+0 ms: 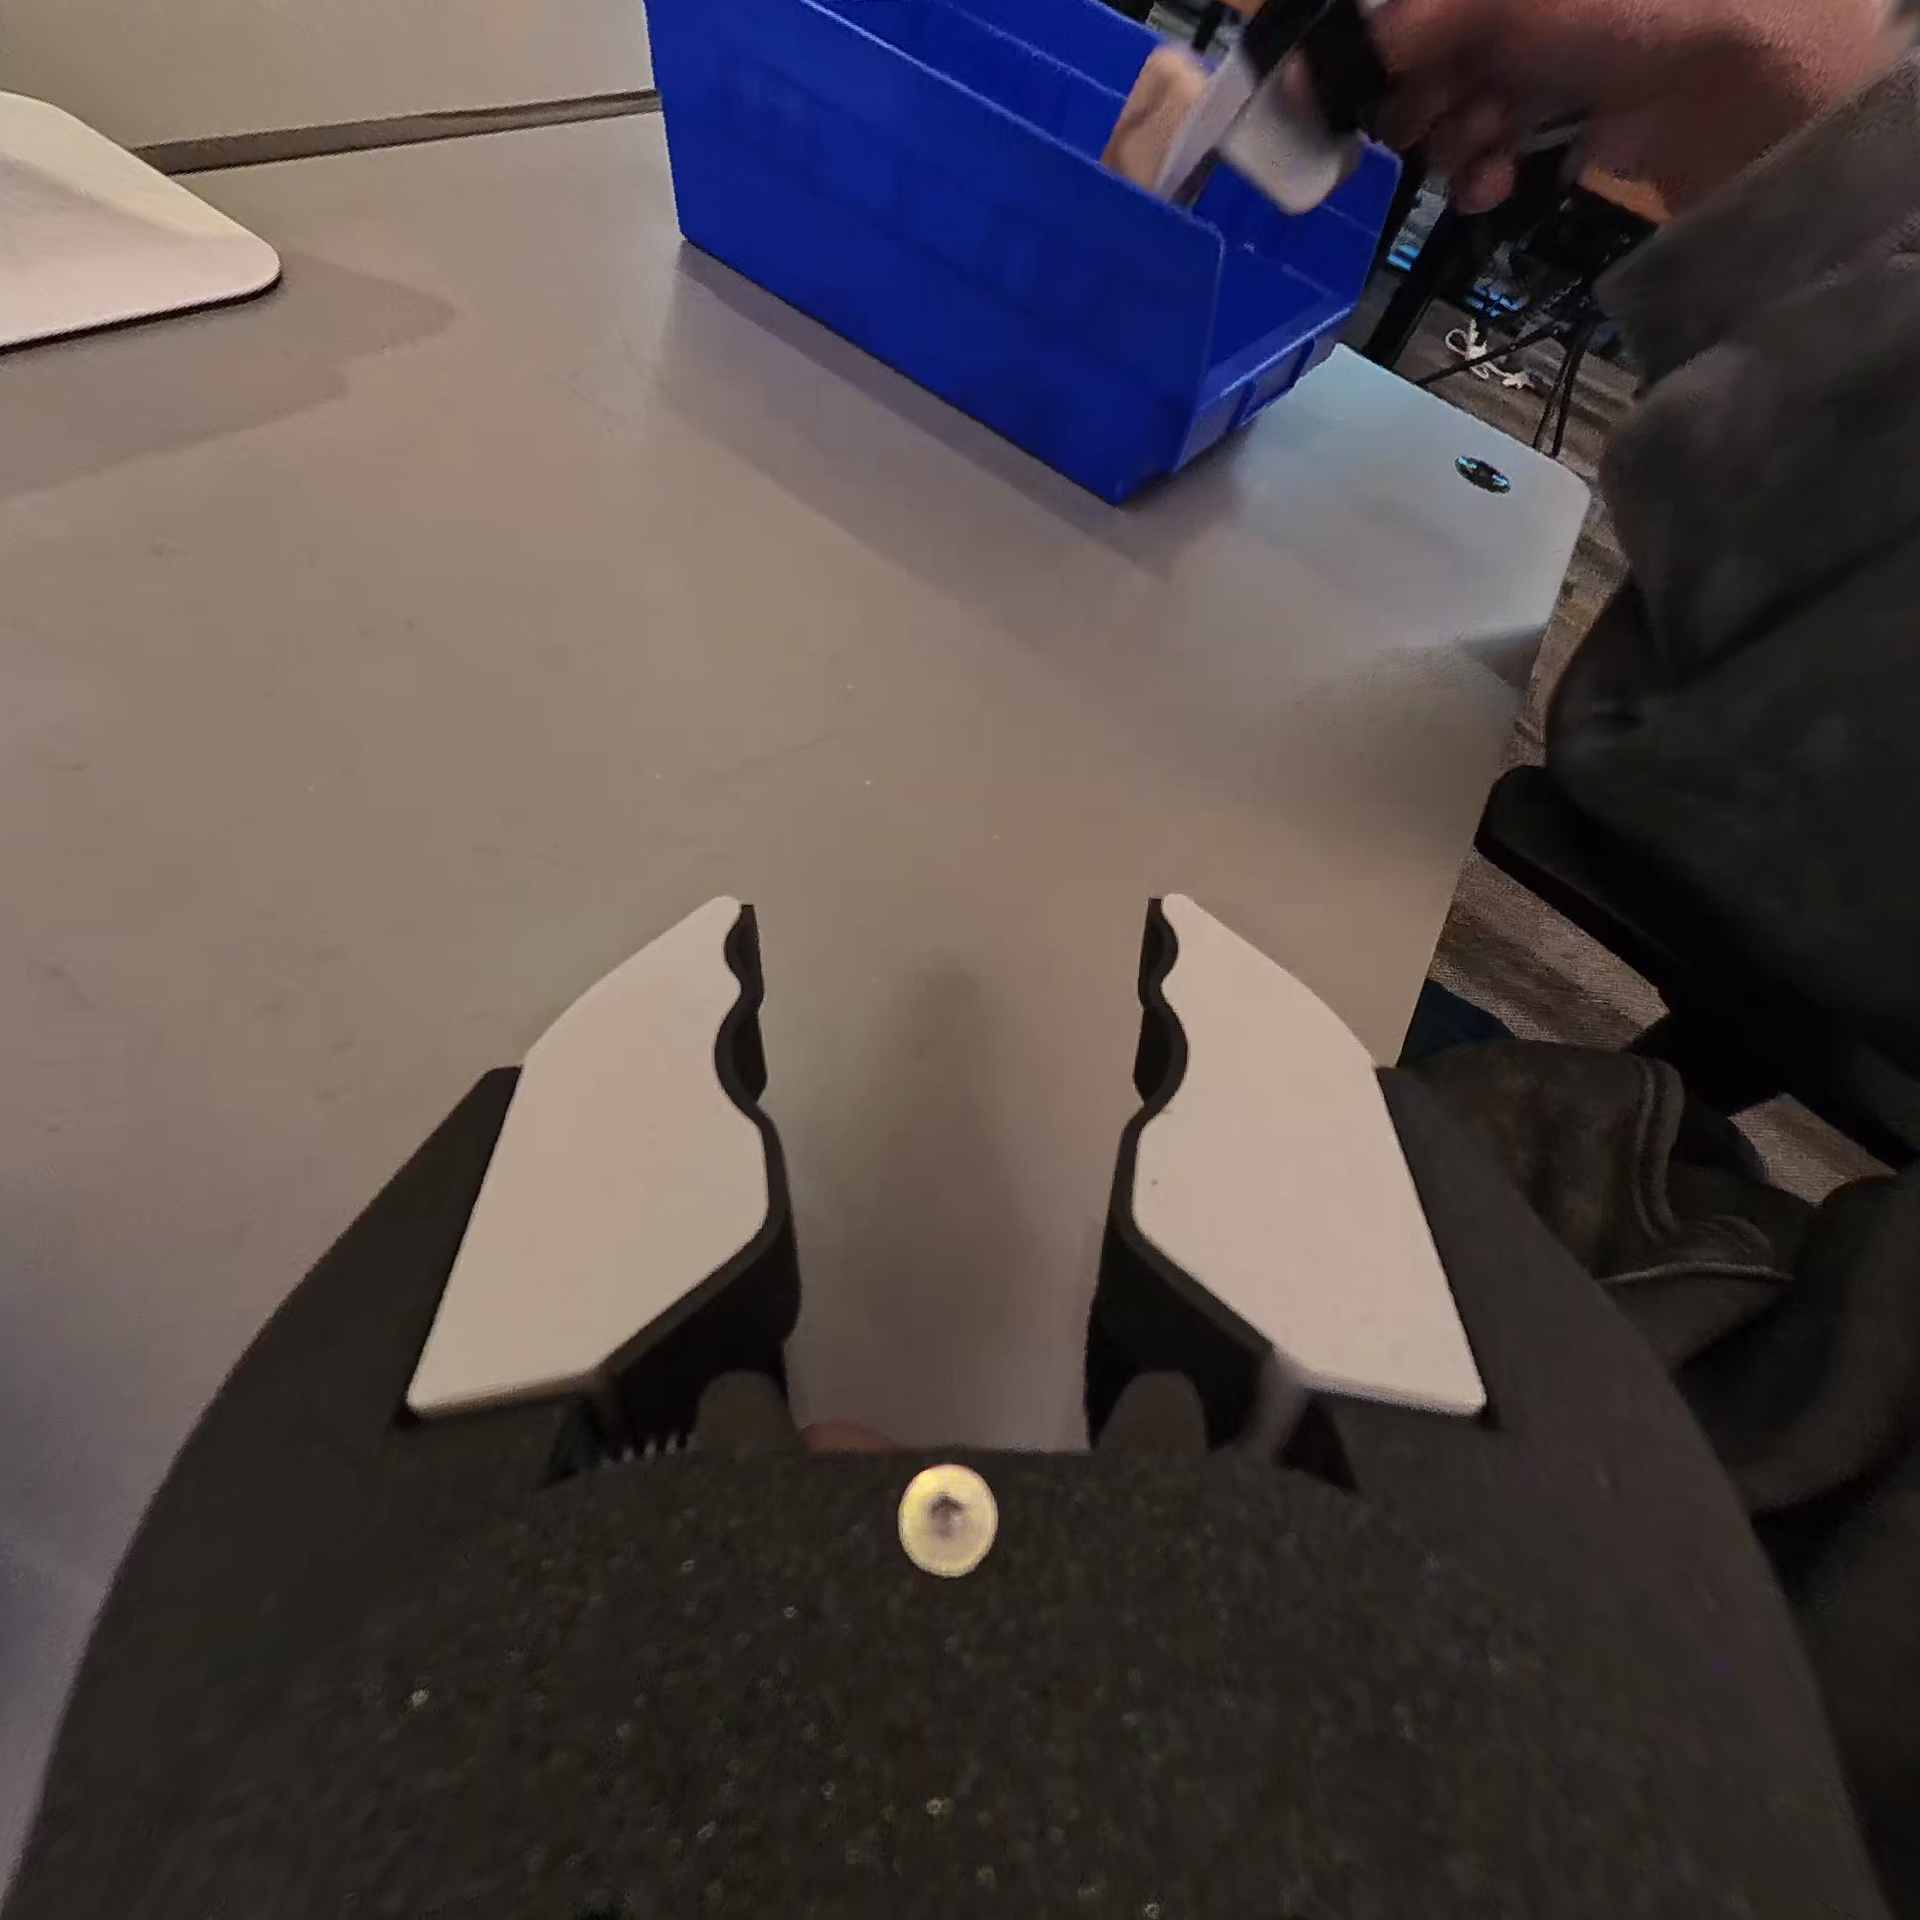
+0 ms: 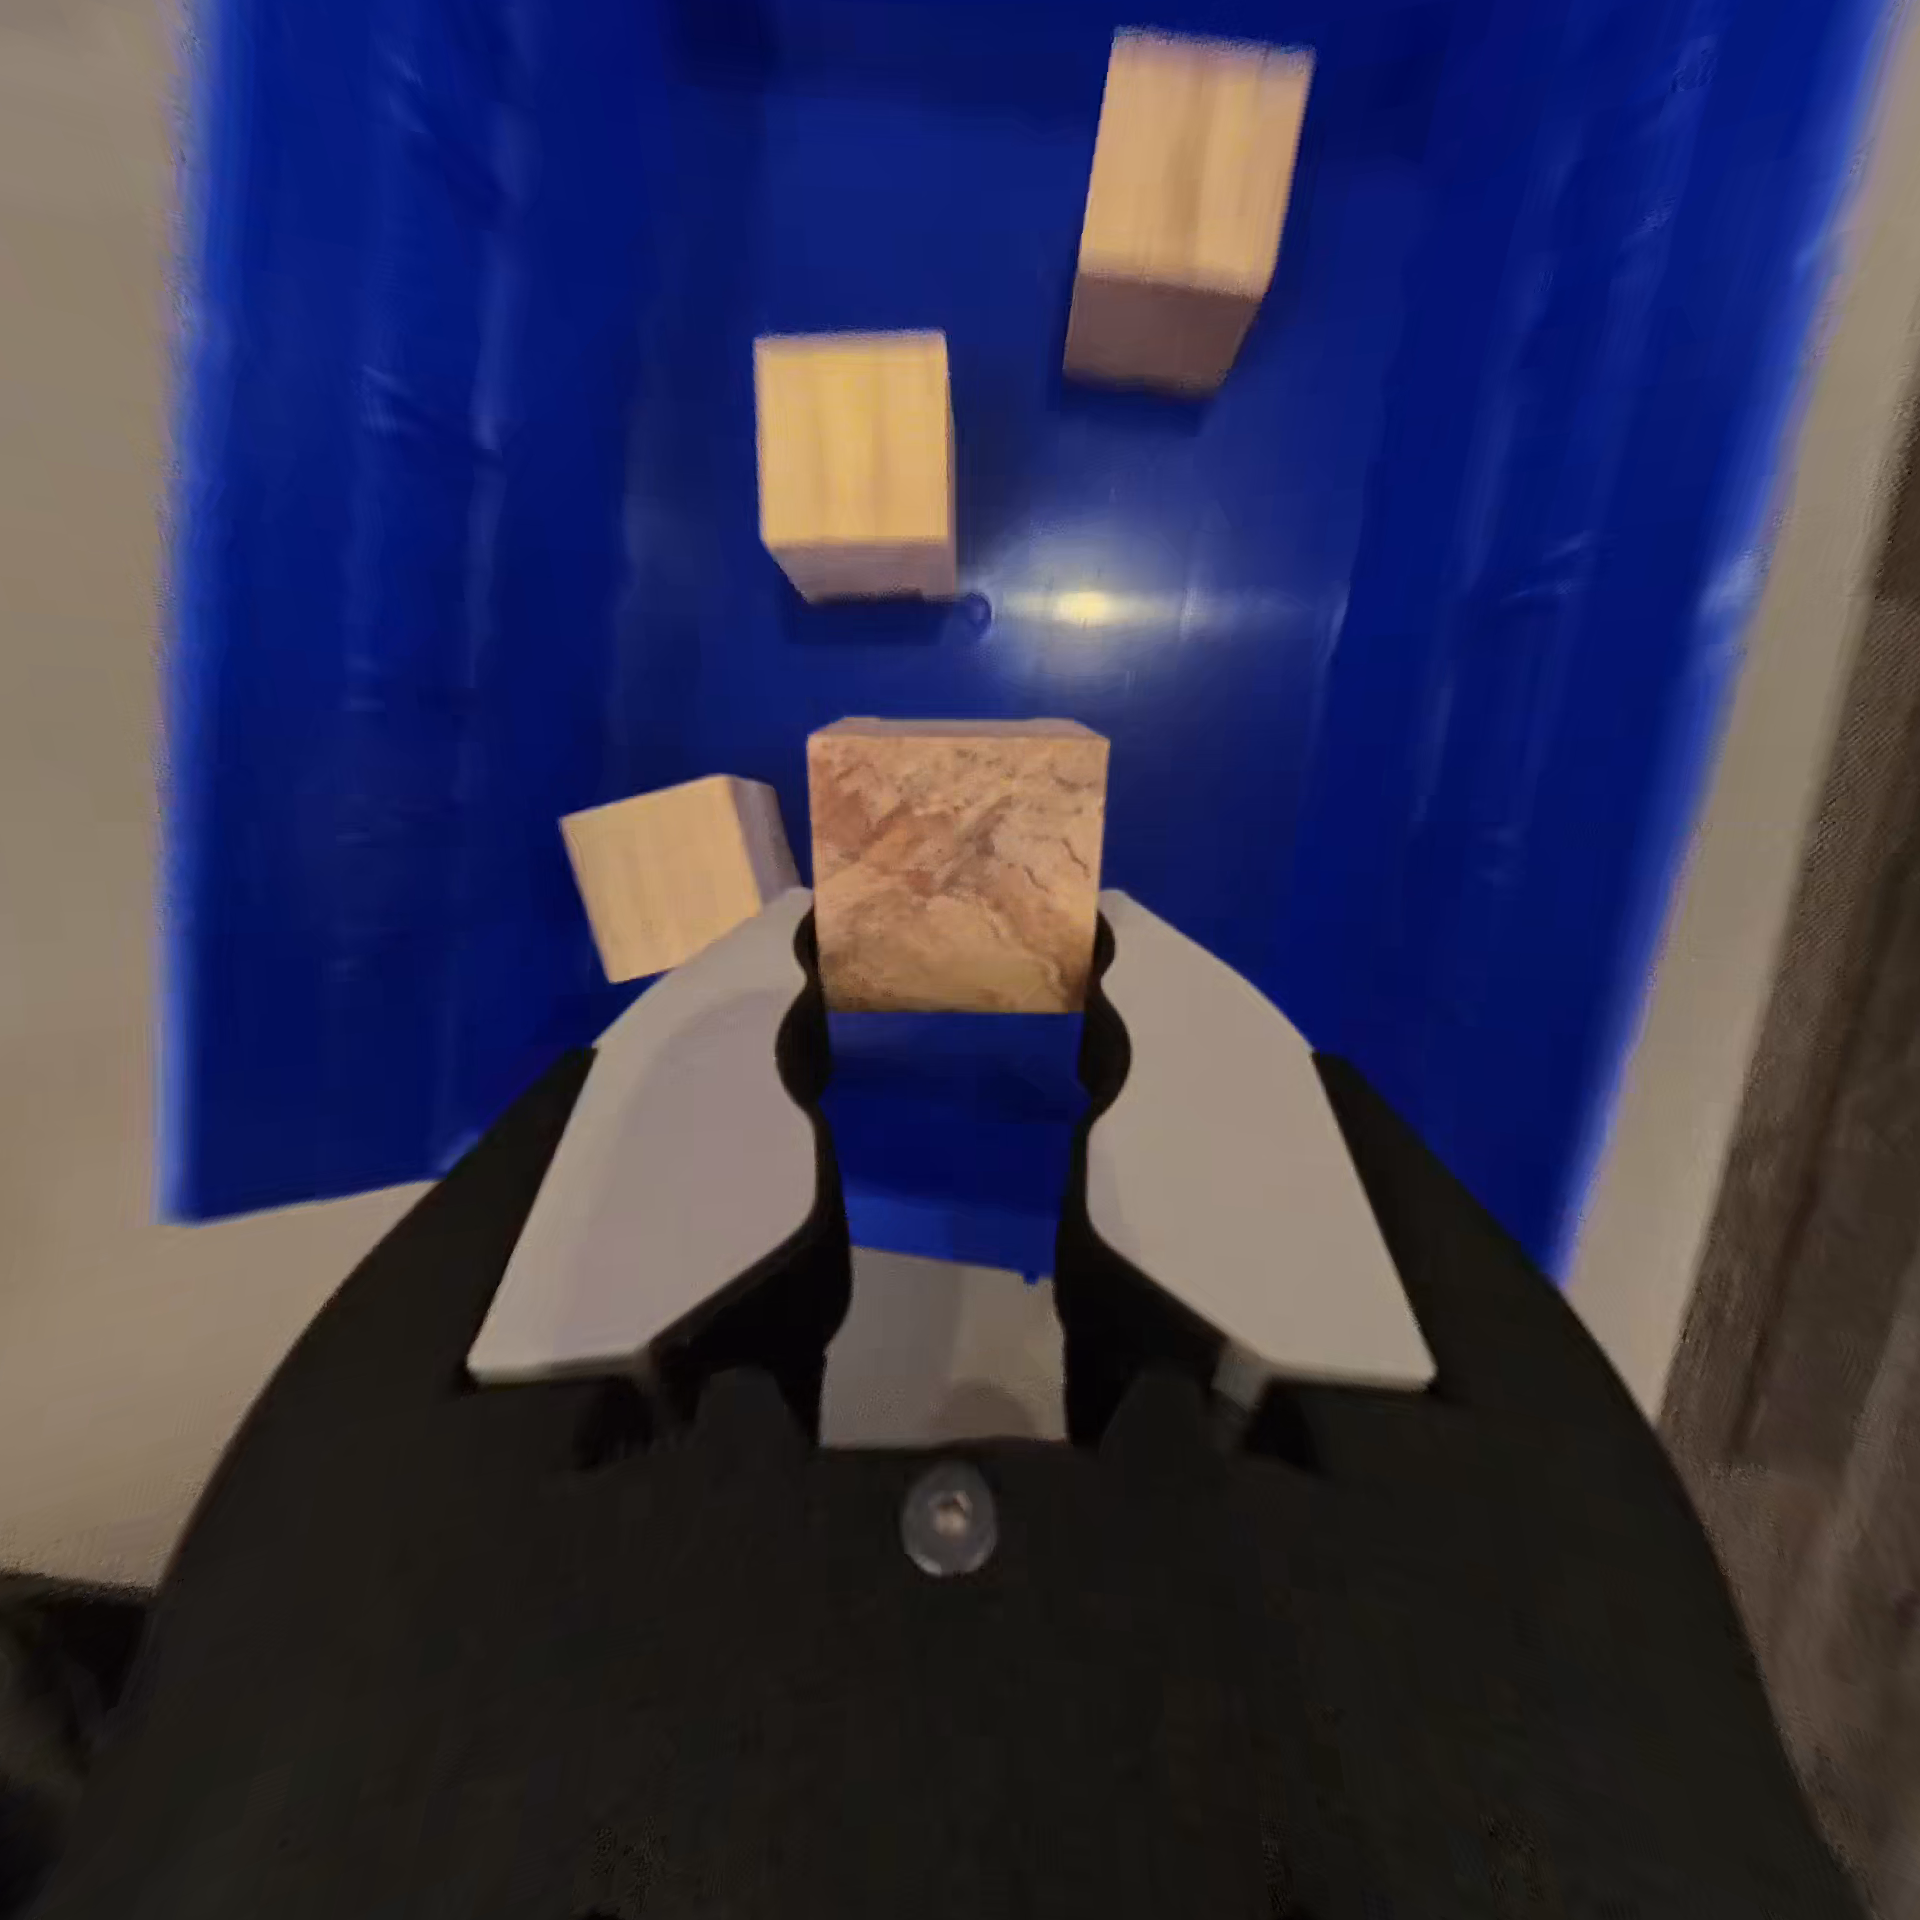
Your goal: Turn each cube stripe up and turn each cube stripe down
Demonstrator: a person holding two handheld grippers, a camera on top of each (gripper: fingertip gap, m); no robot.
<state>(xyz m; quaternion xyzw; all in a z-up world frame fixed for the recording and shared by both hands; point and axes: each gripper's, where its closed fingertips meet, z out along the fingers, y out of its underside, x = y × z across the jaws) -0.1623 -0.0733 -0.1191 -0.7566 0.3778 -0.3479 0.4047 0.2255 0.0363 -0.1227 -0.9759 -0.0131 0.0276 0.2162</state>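
Right wrist view, blue bin (image 2: 416, 623) holding wooden cubes (image 2: 852, 457), right gripper (image 2: 951, 925) clasping one cube (image 2: 956, 862)

Grey table in a dim room

The table (image 1: 520, 675) has a rounded corner; beyond it lie carpeted floor (image 1: 1507, 956), tangled cables (image 1: 1496, 353), and a white pad (image 1: 94, 229) at left.

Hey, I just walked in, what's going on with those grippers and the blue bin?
A person is working wooden cubes in a blue bin with two handheld grippers. The right gripper is above the bin, shut on a cube with a mottled brown face toward the camera. Three more pale cubes lie on the bin floor. The left gripper hangs open and empty over the grey table, away from the bin.
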